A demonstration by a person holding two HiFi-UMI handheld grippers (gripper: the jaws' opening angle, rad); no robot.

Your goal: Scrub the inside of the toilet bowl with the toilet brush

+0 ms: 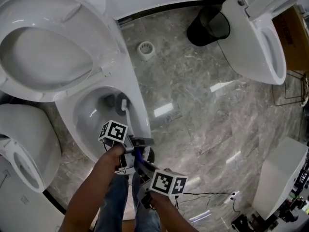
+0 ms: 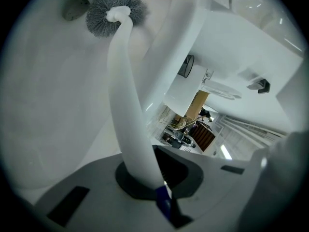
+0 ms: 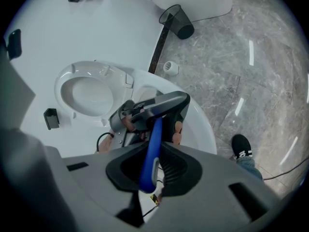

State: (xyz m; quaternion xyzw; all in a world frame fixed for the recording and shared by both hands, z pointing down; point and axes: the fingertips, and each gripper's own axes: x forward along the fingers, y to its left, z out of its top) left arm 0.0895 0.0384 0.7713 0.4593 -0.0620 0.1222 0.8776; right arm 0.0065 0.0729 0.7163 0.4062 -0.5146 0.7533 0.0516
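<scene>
The left gripper is clamping the white shaft of the toilet brush, with both jaws pressing on the shaft. In the left gripper view the shaft is running up toward 11 o'clock, and the bristle head is sitting inside the toilet bowl, just beside the dark outlet. The right gripper is clamping the blue end of the handle, just behind the left gripper. In the head view both grippers are working at 6 o'clock from the bowl, and the raised seat is standing at 11 o'clock from it. A black bin and a small white slotted cup are resting on the grey marble floor, well apart from the bowl.
</scene>
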